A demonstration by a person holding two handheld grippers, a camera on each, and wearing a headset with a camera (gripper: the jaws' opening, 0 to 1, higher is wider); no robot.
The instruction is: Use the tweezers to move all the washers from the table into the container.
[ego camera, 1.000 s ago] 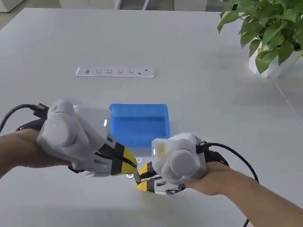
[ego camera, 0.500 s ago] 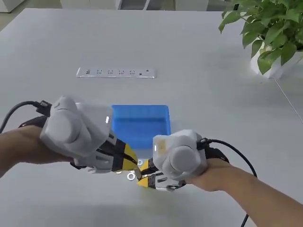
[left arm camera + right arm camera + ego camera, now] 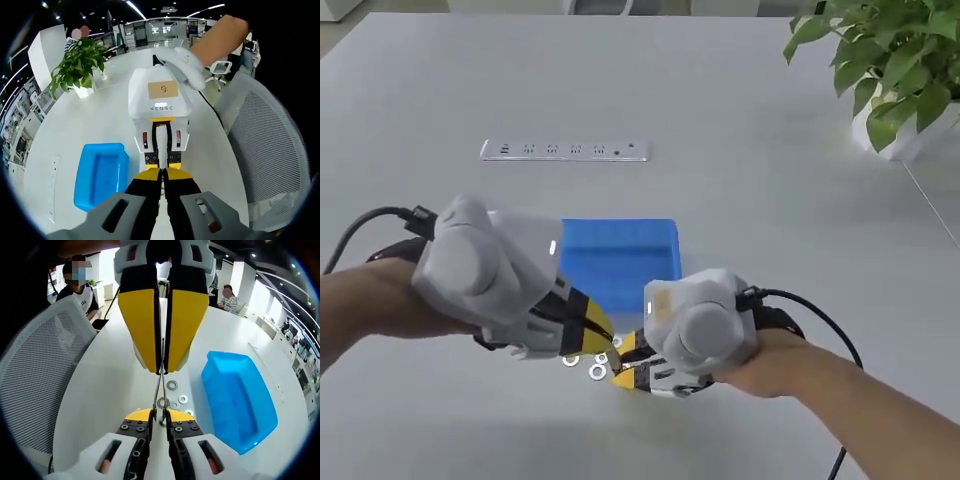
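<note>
Washers (image 3: 172, 385) are lying loose on the table (image 3: 100, 390), bunched just beside the blue container (image 3: 240, 400) and beneath the tweezers (image 3: 161, 385). Those tweezers are bridging the two tools: the left gripper (image 3: 163, 369) is pinching one end, jaws pressed nearly together, while the right gripper (image 3: 160, 416) is clamping the other. In the head view the left gripper is sitting slightly higher than a second ago, uncovering more washers. Judging by that, the tweezers are being settled for a pick, and no transfer is starting yet.
</note>
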